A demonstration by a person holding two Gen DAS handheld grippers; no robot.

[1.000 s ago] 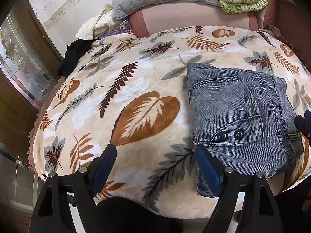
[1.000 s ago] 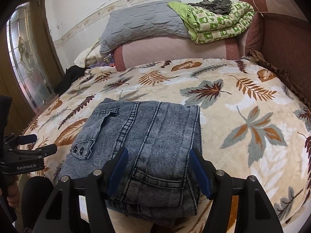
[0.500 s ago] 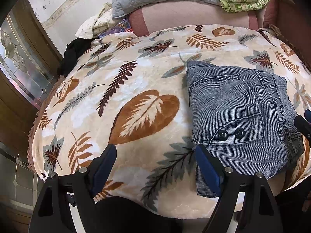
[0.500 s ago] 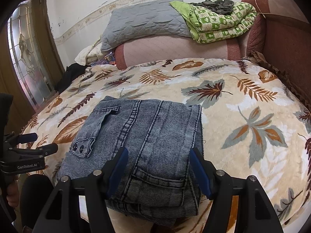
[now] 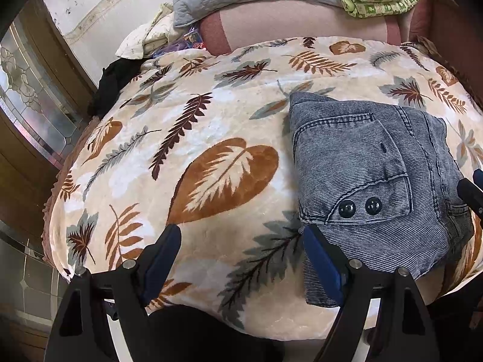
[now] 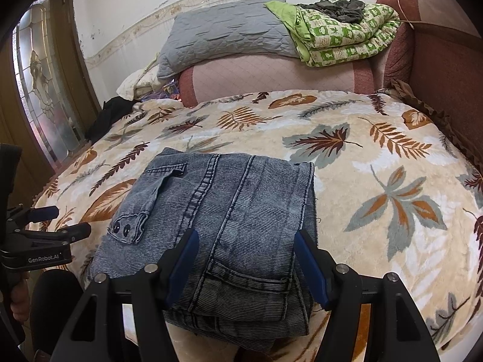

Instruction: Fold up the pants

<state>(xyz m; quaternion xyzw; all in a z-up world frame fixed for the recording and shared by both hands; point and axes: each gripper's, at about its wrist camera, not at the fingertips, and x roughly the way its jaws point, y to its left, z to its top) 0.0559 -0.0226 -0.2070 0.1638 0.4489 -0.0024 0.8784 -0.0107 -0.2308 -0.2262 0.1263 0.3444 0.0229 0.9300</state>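
Grey-blue folded denim pants (image 6: 217, 226) lie on our leaf-patterned cream blanket (image 6: 377, 181); our left gripper (image 5: 241, 259) and right gripper (image 6: 246, 264) hover spread wide, empty.

folded pants (image 5: 371, 178) on leaf-print blanket (image 5: 193, 138), left gripper (image 5: 241, 259) fingers spread

Both grippers, left gripper (image 5: 241, 256) and right gripper (image 6: 246, 261), are built of black angular arms with silver screws and blue finger pads (image 6: 182, 264); white "GenRobot.AI" lettering (image 6: 45, 259) is printed on the left.

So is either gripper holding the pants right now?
No. Left gripper and right gripper are both open; the folded pants lie free on the bed.
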